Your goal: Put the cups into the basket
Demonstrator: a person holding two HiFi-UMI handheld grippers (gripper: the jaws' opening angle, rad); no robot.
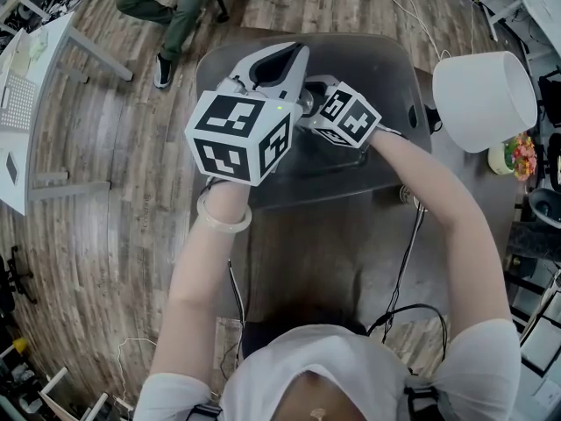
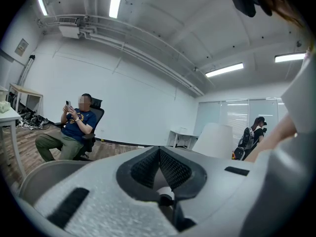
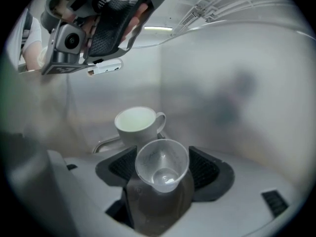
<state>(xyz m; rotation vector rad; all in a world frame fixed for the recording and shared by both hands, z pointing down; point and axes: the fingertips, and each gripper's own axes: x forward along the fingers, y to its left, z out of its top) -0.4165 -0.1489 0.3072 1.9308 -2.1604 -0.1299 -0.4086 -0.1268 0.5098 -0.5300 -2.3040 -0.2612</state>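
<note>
Right gripper [image 3: 163,171], jaws wide, clamps a clear plastic cup [image 3: 162,159] inside the translucent basket [image 3: 237,98]; white mug [image 3: 137,125] at 11 o'clock. Cup likely light, thin-walled, crushable: grip sidewalls gently. Left gripper [image 2: 159,154] closed, empty.

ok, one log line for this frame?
left gripper: shut, empty | right gripper: shut on clear plastic cup, in basket | white mug: on basket floor | step: cup not yet released
</note>
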